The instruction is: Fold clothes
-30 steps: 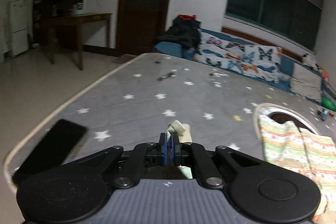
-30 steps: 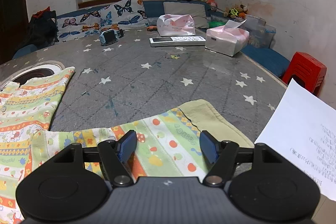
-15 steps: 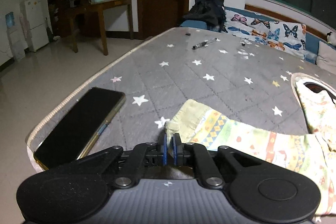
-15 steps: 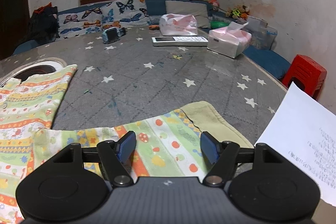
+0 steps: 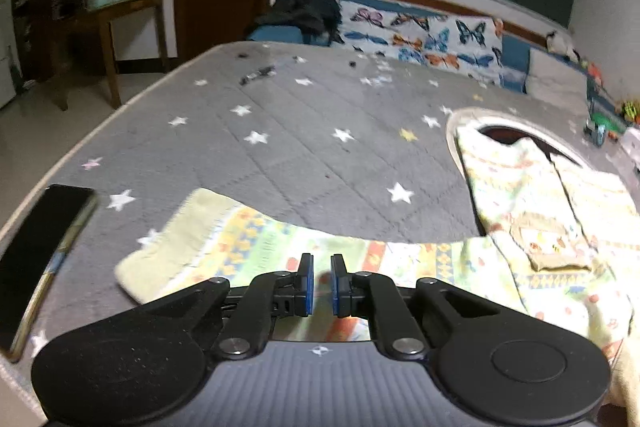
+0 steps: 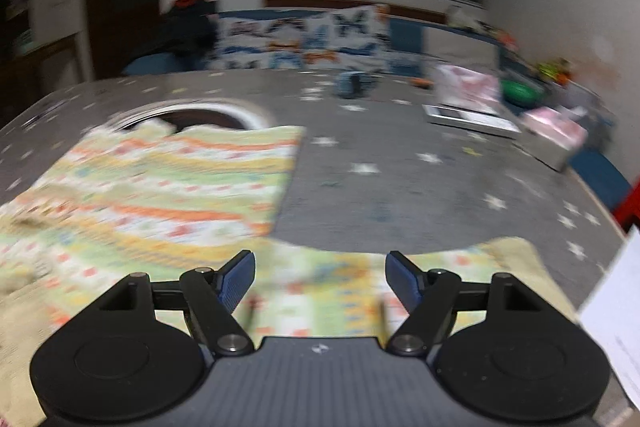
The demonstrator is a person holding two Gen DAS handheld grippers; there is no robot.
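Your left gripper (image 5: 319, 283) hangs low over the near edge of the grey star-patterned mattress (image 5: 304, 155), its blue pads a narrow gap apart with nothing pinched between them. The striped, patterned garment (image 5: 532, 211) lies flat on the mattress, and its left sleeve (image 5: 224, 243) runs straight out below and ahead of your fingers, the pale cuff ending to their left. A dark phone (image 5: 40, 259) lies just beyond that cuff, near the mattress edge.

Your right gripper (image 6: 320, 281) has its jaws wide and still opening, with nothing between the pads. The other sleeve (image 6: 344, 283) lies flat on the mattress under and just ahead of them, its cuff off to the right beside a white sheet of paper (image 6: 616, 311). The body of the garment spreads up and to the left of that gripper, its collar end lying over a round hole (image 6: 200, 115) in the mattress. This view is blurred, so finer detail cannot be told.
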